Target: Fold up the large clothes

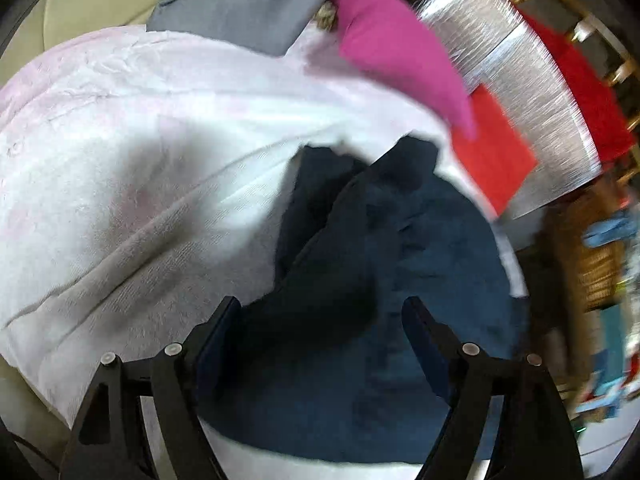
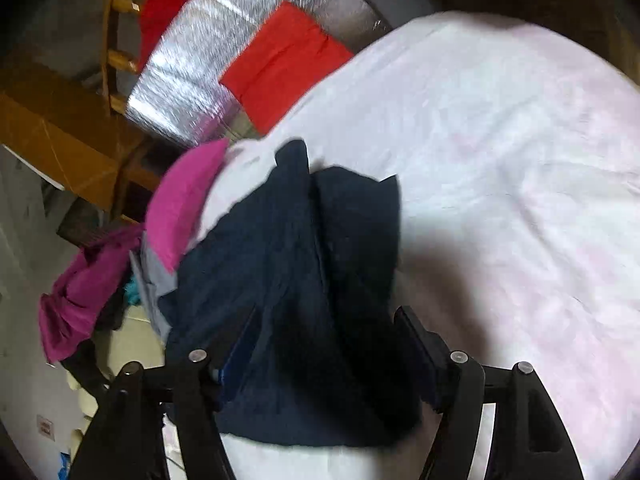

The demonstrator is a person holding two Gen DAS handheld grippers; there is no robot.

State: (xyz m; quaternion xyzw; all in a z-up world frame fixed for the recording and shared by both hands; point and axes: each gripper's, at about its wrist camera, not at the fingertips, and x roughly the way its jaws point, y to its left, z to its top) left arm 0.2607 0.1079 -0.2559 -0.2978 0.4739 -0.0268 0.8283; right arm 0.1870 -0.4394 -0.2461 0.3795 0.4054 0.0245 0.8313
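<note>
A dark navy garment (image 1: 380,280) lies bunched on a pale pink-white sheet (image 1: 140,140) that covers the surface, and both claws hang just above it. In the left wrist view the left claw (image 1: 322,320) stands released, its two black fingers (image 1: 222,320) spread wide; the navy cloth lies below and between them, spilling forward and to the right, and neither pad presses on it. In the right wrist view the right claw (image 2: 326,328) is likewise released: the navy garment (image 2: 300,280) fills the gap between its fingers and runs on ahead in folds, though whether the cloth brushes the left pad I cannot tell through the blur. Beyond the garment, at the sheet's far edge, lie a magenta cloth (image 1: 392,48), a grey cloth (image 1: 248,4), a folded red piece (image 2: 280,68) and a silvery foil mat (image 2: 224,52) with a wooden frame (image 2: 116,56) behind it.
</note>
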